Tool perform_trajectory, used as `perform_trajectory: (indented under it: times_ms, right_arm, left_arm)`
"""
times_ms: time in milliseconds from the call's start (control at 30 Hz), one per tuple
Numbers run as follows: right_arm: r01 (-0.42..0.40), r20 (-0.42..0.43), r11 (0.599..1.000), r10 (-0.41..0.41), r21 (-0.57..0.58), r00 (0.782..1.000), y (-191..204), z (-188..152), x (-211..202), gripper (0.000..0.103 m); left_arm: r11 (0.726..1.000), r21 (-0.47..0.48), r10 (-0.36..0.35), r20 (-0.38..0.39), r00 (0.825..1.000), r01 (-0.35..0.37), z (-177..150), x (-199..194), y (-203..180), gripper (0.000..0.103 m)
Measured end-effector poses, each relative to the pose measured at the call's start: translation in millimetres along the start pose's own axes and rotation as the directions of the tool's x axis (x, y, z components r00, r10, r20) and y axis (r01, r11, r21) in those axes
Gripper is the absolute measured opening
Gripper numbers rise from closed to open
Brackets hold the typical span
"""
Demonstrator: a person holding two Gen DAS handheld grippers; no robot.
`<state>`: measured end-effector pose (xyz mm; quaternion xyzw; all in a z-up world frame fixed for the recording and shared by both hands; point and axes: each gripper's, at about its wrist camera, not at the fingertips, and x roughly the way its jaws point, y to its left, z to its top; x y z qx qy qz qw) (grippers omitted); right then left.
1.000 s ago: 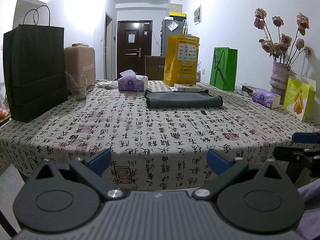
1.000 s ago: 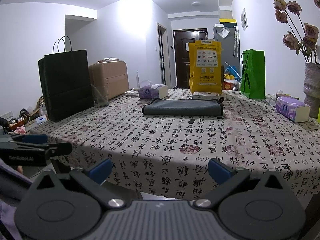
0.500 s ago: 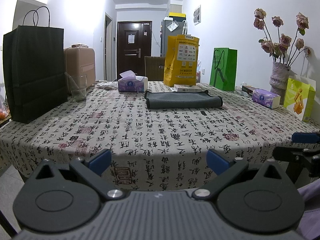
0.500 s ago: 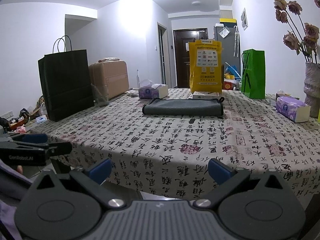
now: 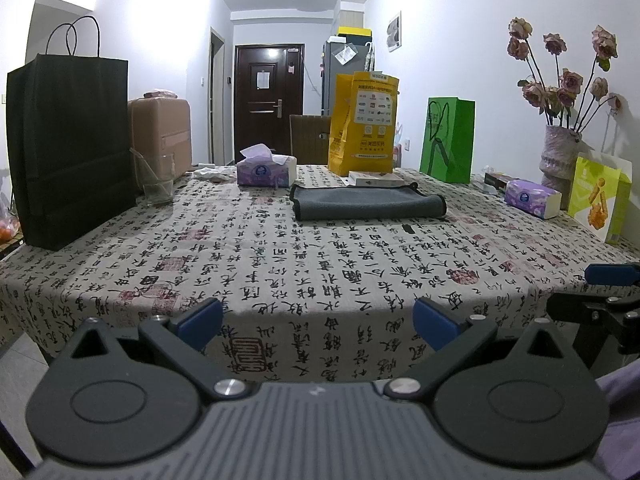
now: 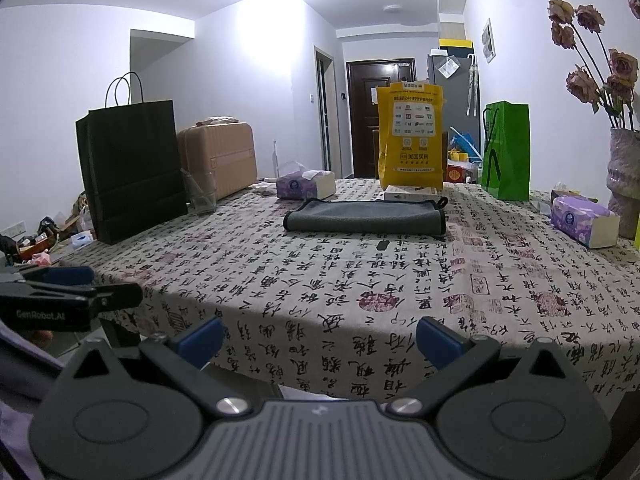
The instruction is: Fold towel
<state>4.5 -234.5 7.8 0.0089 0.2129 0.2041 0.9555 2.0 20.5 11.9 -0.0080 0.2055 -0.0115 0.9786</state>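
A dark grey towel with black edging lies folded flat on the far middle of the table; it also shows in the right wrist view. My left gripper is open and empty, held in front of the table's near edge, far from the towel. My right gripper is open and empty, also in front of the near edge. The right gripper shows at the right of the left wrist view; the left gripper shows at the left of the right wrist view.
The table has a calligraphy-print cloth. On it stand a black paper bag, a glass, tissue boxes, a yellow bag, a green bag, a vase of dried roses and a small black tag.
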Motion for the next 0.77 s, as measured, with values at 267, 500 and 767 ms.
perform_trajectory:
  times_ms: [267, 500, 767]
  right_arm:
    - [-0.004, -0.001, 1.0, 0.004, 0.0, 1.0, -1.0, 1.6, -0.4, 0.103]
    - [-0.006, -0.003, 1.0, 0.006, 0.002, 1.0, -0.9, 1.3, 0.1, 0.103]
    - [-0.006, -0.003, 1.0, 0.006, 0.001, 1.0, -0.8, 1.1, 0.2, 0.103]
  left_arm:
    - [1.0, 0.0, 0.0, 0.0, 1.0, 0.0, 0.1, 0.0, -0.1, 0.103]
    - [1.0, 0.001, -0.004, -0.005, 1.0, 0.004, -1.2, 1.3, -0.5, 0.103]
    - [1.0, 0.004, -0.009, -0.005, 1.0, 0.009, -2.5, 1.8, -1.3, 0.103]
